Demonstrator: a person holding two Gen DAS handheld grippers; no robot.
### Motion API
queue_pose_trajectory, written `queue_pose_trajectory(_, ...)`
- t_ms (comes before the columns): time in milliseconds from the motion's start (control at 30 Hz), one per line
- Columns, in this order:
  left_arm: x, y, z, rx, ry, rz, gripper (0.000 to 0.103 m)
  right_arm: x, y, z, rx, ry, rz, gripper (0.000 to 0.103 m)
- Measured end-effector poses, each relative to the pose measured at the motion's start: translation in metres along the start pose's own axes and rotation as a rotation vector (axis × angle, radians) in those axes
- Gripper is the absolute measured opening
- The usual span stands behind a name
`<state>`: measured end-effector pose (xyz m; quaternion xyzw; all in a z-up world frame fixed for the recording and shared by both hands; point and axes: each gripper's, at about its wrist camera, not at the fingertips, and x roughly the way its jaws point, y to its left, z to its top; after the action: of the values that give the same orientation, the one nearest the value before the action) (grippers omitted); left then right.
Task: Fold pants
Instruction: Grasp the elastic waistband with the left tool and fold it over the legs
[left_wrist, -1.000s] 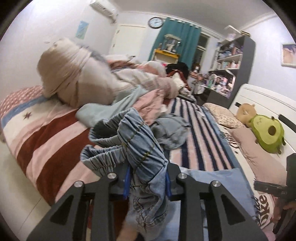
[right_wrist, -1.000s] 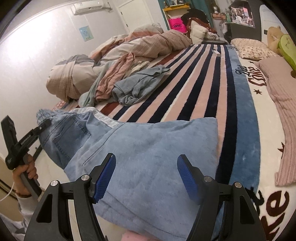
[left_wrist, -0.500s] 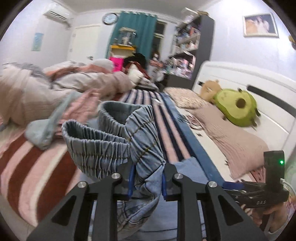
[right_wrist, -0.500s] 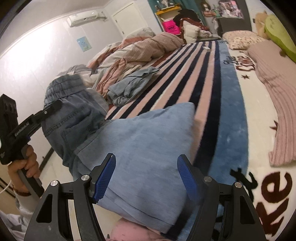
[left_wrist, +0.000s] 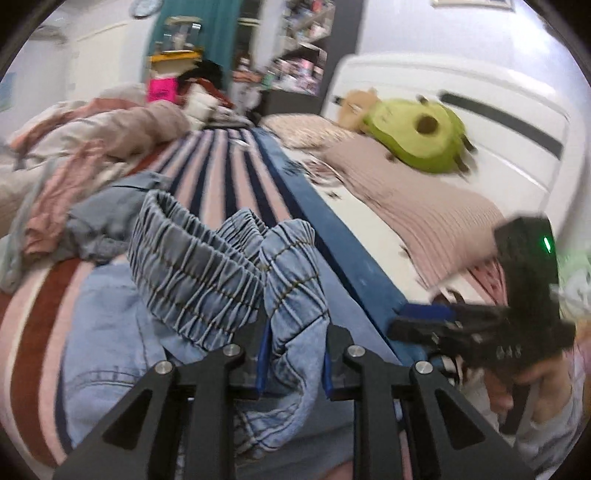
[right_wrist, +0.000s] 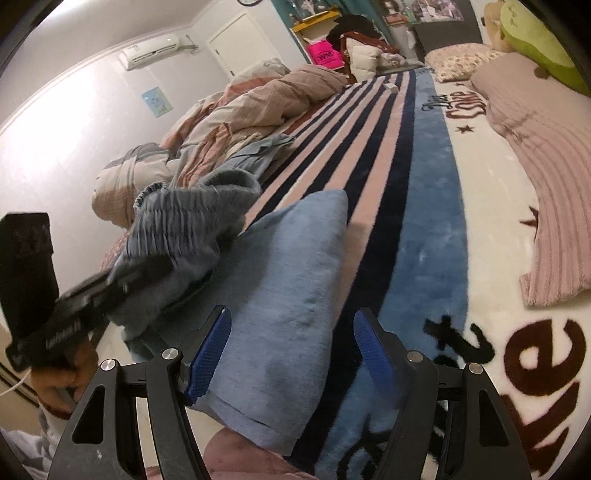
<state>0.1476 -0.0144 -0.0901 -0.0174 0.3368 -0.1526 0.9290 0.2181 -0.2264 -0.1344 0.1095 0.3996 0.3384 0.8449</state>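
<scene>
The pants are light blue denim with a gathered elastic waistband. My left gripper is shut on a fold of the waistband and holds it above the rest of the pants lying on the bed. In the right wrist view the pants lie as a folded panel on the striped blanket, and the lifted waistband hangs over it at the left. My right gripper is open and empty, its blue pads on either side of the panel's near end. The right gripper also shows in the left wrist view.
A striped plush blanket covers the bed. A heap of quilts and clothes lies along the far left side. A pink knit pillow and a green avocado plush sit by the white headboard.
My left gripper has carried the waistband rightward across the bed, over the lower part of the pants and toward the right gripper. The right gripper has stayed open over the panel.
</scene>
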Motion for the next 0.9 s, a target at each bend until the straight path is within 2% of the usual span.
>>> queue_pose_trajectory(100, 0.010, -0.010, -0.008, 0.058, 0.056, -0.015, 0.018, 0.002, -0.003, -0.002, 0.011, 0.007, -0.012, 0.065)
queue_pose_trajectory(200, 0.009, -0.008, -0.012, 0.073, 0.084, -0.028, 0.020, 0.001, -0.004, -0.003, 0.017, 0.010, -0.020, 0.065)
queue_pose_trajectory(233, 0.005, -0.006, -0.013, 0.075, 0.086, -0.048, 0.031, -0.001, -0.003, -0.002, 0.014, 0.007, -0.025, 0.065)
queue_pose_trajectory(267, -0.002, -0.002, -0.014, 0.053, 0.081, -0.120, 0.052, -0.003, -0.002, -0.001, 0.010, 0.005, -0.030, 0.065)
queue_pose_trajectory(333, -0.021, 0.007, -0.015, -0.011, 0.046, -0.255, 0.064, -0.006, 0.004, 0.005, -0.008, -0.004, -0.042, 0.065)
queue_pose_trajectory(367, -0.029, 0.012, -0.017, -0.027, 0.031, -0.270, 0.064, -0.007, 0.008, 0.009, -0.019, -0.007, -0.046, 0.065)
queue_pose_trajectory(500, -0.064, 0.045, -0.022, -0.075, -0.043, -0.148, 0.064, -0.004, 0.035, 0.026, -0.069, -0.012, -0.025, 0.066)
queue_pose_trajectory(600, -0.079, 0.069, -0.030, -0.117, -0.075, -0.091, 0.064, 0.010, 0.059, 0.033, -0.114, 0.016, 0.004, 0.066)
queue_pose_trajectory(700, -0.084, 0.090, -0.038, -0.155, -0.092, -0.069, 0.064, 0.038, 0.088, 0.035, -0.174, 0.085, 0.038, 0.066)
queue_pose_trajectory(800, -0.083, 0.106, -0.048, -0.195, -0.095, -0.064, 0.064, 0.064, 0.111, 0.035, -0.266, 0.162, -0.014, 0.067)
queue_pose_trajectory(833, -0.081, 0.111, -0.051, -0.204, -0.095, -0.059, 0.064, 0.067, 0.114, 0.035, -0.287, 0.165, -0.049, 0.059)
queue_pose_trajectory(867, -0.080, 0.115, -0.053, -0.209, -0.095, -0.056, 0.064, 0.070, 0.117, 0.035, -0.308, 0.168, -0.088, 0.041)
queue_pose_trajectory(900, -0.079, 0.118, -0.056, -0.216, -0.095, -0.053, 0.064, 0.072, 0.117, 0.035, -0.325, 0.173, -0.123, 0.028)
